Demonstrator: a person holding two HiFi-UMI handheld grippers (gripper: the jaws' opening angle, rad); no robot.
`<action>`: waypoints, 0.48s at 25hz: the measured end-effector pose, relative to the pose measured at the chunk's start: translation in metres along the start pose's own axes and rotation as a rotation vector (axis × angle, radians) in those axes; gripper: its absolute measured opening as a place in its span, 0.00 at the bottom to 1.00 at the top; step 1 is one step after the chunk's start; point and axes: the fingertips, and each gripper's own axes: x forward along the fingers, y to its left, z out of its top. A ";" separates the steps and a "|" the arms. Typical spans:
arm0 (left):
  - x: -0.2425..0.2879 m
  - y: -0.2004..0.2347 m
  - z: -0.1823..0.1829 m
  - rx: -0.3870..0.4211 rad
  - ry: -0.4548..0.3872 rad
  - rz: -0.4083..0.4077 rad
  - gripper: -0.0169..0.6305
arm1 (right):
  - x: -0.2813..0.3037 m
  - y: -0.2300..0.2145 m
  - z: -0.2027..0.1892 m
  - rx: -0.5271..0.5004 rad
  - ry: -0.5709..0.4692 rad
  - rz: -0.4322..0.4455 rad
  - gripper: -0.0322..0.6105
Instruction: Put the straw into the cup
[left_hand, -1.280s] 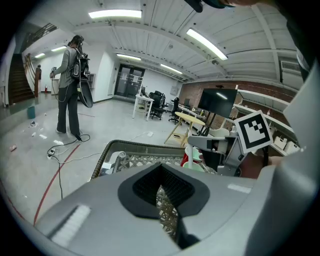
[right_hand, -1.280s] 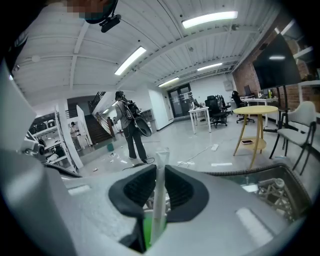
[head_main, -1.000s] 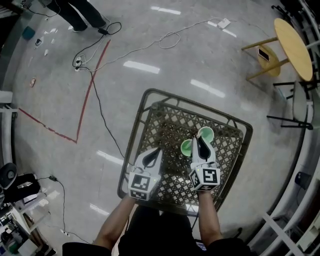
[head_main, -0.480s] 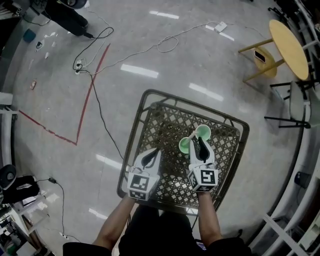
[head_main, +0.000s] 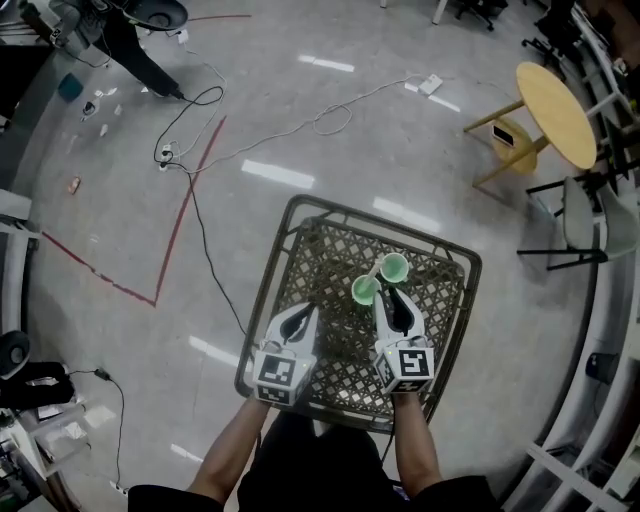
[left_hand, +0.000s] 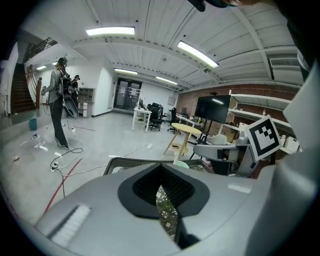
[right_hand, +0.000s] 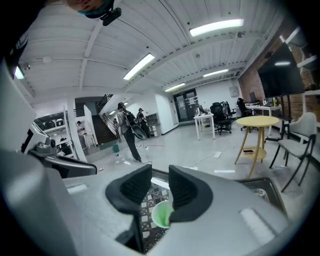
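The right hand-held gripper (right_hand: 156, 189) is hovering above a lattice bench (right_hand: 148, 201).
Its jaws have just been opening and are standing apart, empty, framing a green cup (right_hand: 161, 215) below.

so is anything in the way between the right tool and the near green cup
Nothing visible. The right tool, its jaws just opened and empty, points straight at the near green cup across bare lattice table. A pale straw already seems to stand in it.

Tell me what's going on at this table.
A person holds a two-jaw gripper in each hand over a dark metal lattice table. Two light green plastic cups stand on it; a white straw apparently leans in the nearer one. The right gripper has just been opening its jaws, nothing between them; the left gripper is shut.
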 end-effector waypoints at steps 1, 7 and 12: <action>-0.005 -0.003 0.004 0.006 -0.009 0.002 0.04 | -0.005 0.003 0.005 -0.011 -0.009 0.003 0.22; -0.042 -0.018 0.030 0.035 -0.071 0.020 0.04 | -0.046 0.024 0.032 -0.056 -0.048 0.025 0.20; -0.074 -0.035 0.057 0.078 -0.130 0.028 0.04 | -0.080 0.040 0.053 -0.075 -0.085 0.040 0.16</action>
